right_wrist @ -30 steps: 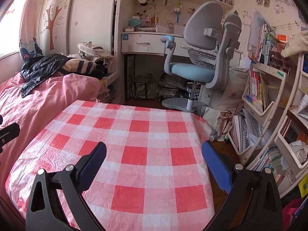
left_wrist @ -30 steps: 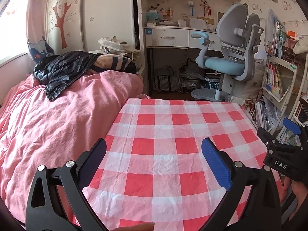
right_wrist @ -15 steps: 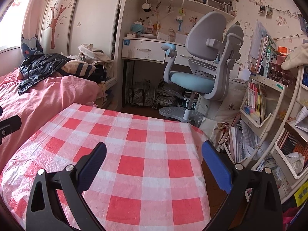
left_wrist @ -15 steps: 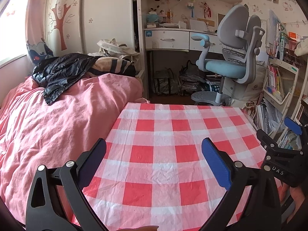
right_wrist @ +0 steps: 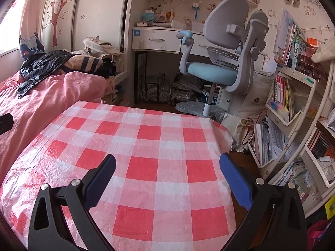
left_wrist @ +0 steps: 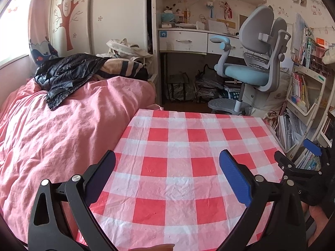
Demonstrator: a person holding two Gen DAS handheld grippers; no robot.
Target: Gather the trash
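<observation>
A: Where do the two tools hang against the checked surface (left_wrist: 188, 146)?

B: Both are above its near end. The left gripper (left_wrist: 167, 174) is over the side nearest the bed (left_wrist: 62, 129), jaws spread wide with nothing between them. The right gripper (right_wrist: 167, 175) is over the side nearest the bookshelf (right_wrist: 293, 113), jaws just as wide and equally bare.

A: Can either camera see the other tool?

B: Yes. In the left wrist view the right gripper shows at the surface's right edge, black with a blue pad. In the right wrist view only a dark tip shows at the left border, over the bed.

A: And the trash to be collected?

B: I cannot point to any piece of it. The red and white cloth on the surface is wrinkled and shows only its squares.

A: What lies beyond the surface?

B: Past its far edge stands a grey chair (right_wrist: 222, 58) with a blue seat, drawn up by a white desk (right_wrist: 159, 39). Left of the surface, the pink bed carries a black jacket (left_wrist: 67, 75) at its far end.
</observation>
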